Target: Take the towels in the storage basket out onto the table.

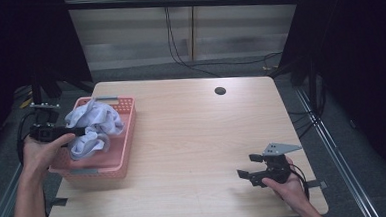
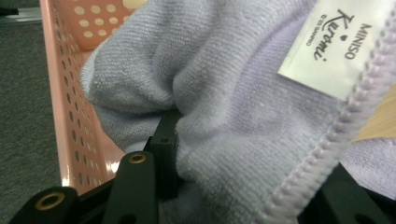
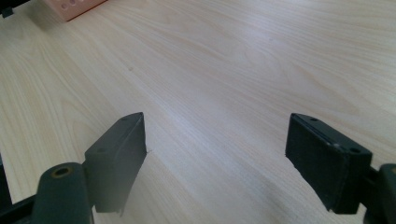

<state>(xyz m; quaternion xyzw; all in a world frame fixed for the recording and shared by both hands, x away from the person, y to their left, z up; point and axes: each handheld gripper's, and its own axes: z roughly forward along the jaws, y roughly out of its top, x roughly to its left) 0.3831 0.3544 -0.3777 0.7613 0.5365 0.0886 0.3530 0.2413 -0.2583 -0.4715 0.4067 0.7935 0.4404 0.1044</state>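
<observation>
Likely the towel (image 1: 93, 128), bunched between the left gripper's (image 1: 74, 131) clenched jaws, could snag the basket (image 1: 125, 137) rim and tip it; the right gripper (image 3: 215, 158) sits released.

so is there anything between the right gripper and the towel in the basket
Nothing visible on the bare table between them. The right gripper rests open near the right front edge, and the lilac towel sits bunched in the pink basket at the left, already clamped by the left gripper. Only the basket's near wall rises around the towel.

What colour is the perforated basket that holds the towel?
Pink; the basket shows best in the high view.
</observation>
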